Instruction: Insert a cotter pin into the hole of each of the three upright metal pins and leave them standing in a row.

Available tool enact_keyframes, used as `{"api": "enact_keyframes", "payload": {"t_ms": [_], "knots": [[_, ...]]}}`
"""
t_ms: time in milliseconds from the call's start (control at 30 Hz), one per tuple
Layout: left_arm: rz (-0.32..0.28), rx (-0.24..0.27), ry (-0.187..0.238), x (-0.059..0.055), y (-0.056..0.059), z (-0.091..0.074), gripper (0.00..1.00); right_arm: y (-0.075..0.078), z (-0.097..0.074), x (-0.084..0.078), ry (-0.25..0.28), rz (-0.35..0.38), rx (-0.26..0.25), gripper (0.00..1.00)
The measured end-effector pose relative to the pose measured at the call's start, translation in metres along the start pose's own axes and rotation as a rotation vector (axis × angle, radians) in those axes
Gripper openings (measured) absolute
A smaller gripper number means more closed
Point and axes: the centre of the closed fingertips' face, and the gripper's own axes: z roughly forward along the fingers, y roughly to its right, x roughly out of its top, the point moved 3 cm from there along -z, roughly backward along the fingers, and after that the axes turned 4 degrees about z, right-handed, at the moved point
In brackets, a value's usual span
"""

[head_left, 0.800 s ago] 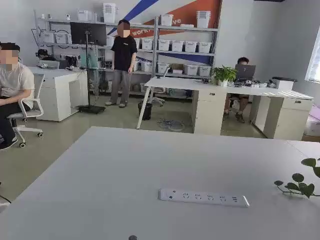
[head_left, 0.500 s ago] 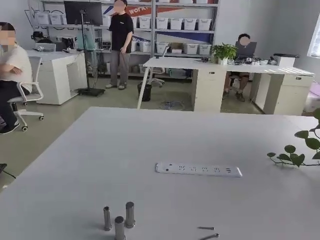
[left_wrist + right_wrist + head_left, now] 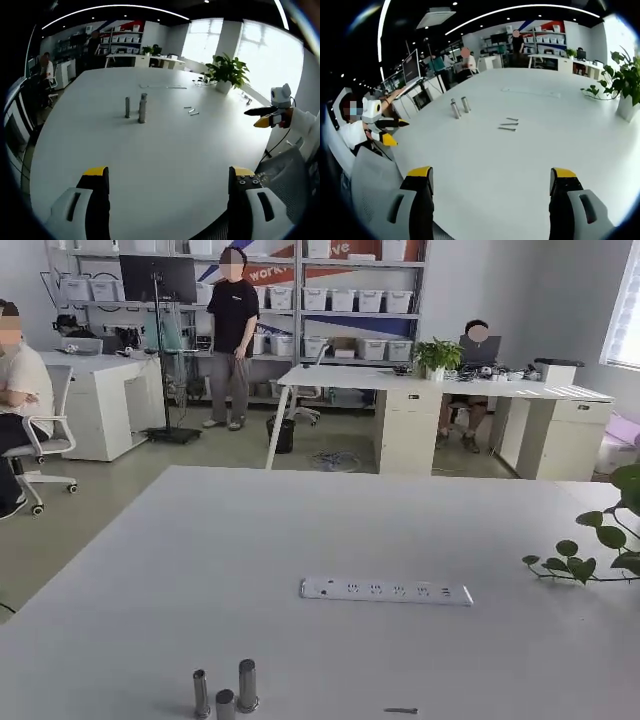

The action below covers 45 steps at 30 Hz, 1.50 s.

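Observation:
Three short upright metal pins (image 3: 226, 698) stand bunched close together near the front edge of the white table (image 3: 300, 530). One cotter pin (image 3: 400, 710) lies flat to their right. In the left gripper view the pins (image 3: 142, 107) are far ahead, with several cotter pins (image 3: 190, 110) beyond them. My left gripper (image 3: 169, 172) is open and holds nothing. My right gripper (image 3: 491, 173) is also open and empty, well short of the pins (image 3: 460, 107) and the cotter pins (image 3: 507, 124). Each gripper appears at the side of the other's view, the right gripper (image 3: 256, 117) and the left gripper (image 3: 395, 132).
A white power strip (image 3: 385, 591) lies mid-table behind the pins. A leafy plant (image 3: 600, 540) reaches in over the right edge; its pot (image 3: 223, 86) stands on the table. Beyond are desks, shelves and several people.
The head camera has tilted down, bringing the pins and a cotter pin into view, then lifted a little. Nothing on the table has moved.

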Motion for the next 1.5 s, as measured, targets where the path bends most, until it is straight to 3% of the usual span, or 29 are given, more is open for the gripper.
{"api": "enact_keyframes", "payload": {"t_ms": [67,300,600,767,1133,1500], "knots": [[-0.025,-0.002,0.004,-0.001,-0.001,0.000,0.99,0.000,0.001,0.003,0.016,0.009,0.000,0.96],[-0.026,-0.001,-0.030,-0.007,0.000,0.000,0.99,0.000,0.003,0.003,0.008,0.007,0.005,0.96],[-0.018,-0.007,-0.024,-0.003,0.003,0.001,0.99,-0.001,0.002,0.000,0.007,0.015,0.009,0.95],[-0.063,-0.037,0.017,0.003,0.007,0.002,0.99,0.001,0.001,-0.002,0.000,0.019,0.005,0.95],[-0.042,-0.026,-0.003,0.000,0.002,0.004,0.99,0.002,-0.001,-0.003,0.001,0.028,-0.002,0.94],[-0.041,-0.029,0.009,0.006,-0.003,0.006,0.99,0.002,0.000,0.002,0.015,0.009,-0.019,0.93]]}}
